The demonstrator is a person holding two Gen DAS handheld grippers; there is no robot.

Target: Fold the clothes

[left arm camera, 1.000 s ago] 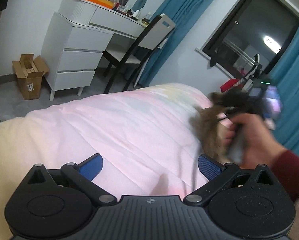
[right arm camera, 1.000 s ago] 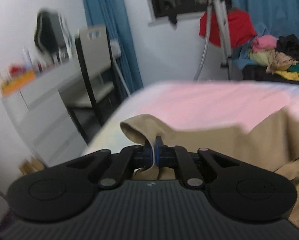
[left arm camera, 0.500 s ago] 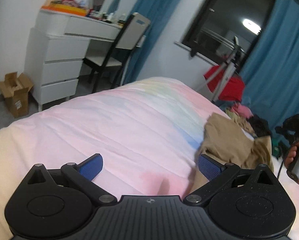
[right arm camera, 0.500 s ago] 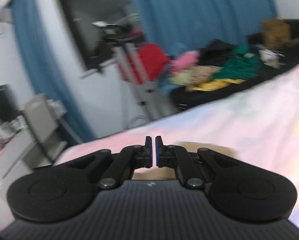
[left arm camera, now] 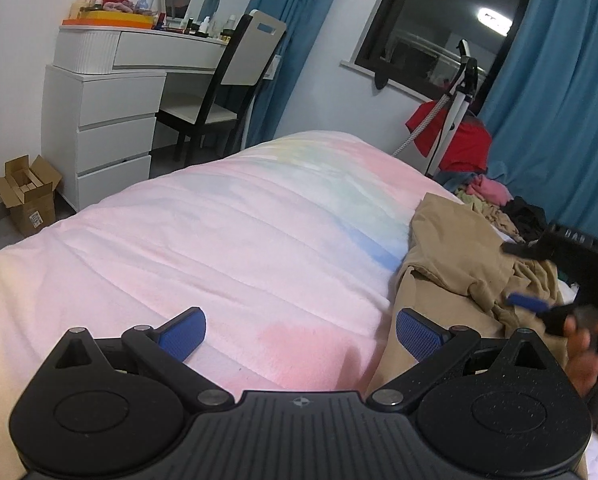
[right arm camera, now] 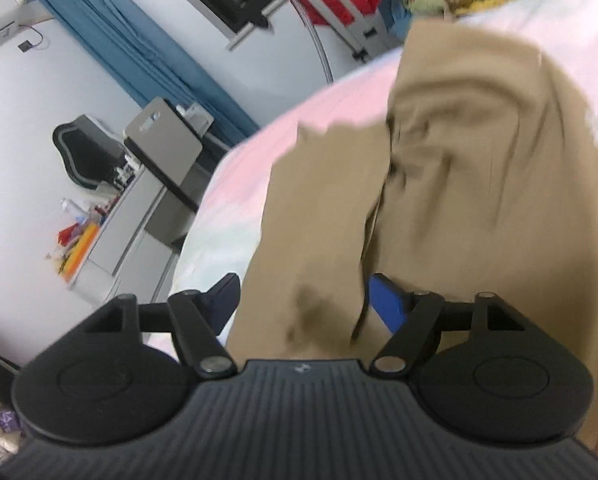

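A crumpled tan garment [left arm camera: 455, 256] lies on the right side of the pink bed cover [left arm camera: 227, 248]. My left gripper [left arm camera: 299, 330] is open and empty, low over the cover, with the garment's edge by its right finger. My right gripper [right arm camera: 305, 300] is open and tilted, close over the same tan garment [right arm camera: 439, 184]; a fold of cloth lies between its spread fingers. The right gripper also shows in the left wrist view [left arm camera: 567, 276], held in a hand above the garment.
A white dresser [left arm camera: 103, 92] and a chair [left arm camera: 227, 92] stand beyond the bed's far left. A cardboard box [left arm camera: 25, 196] sits on the floor. A tripod [left arm camera: 455, 96] and a heap of coloured clothes [left arm camera: 495, 200] are at the far right by blue curtains.
My right gripper let go of the tan garment, which dropped onto the bed, then swung back down over it and opened wide. My left gripper stayed open and turned slightly right.
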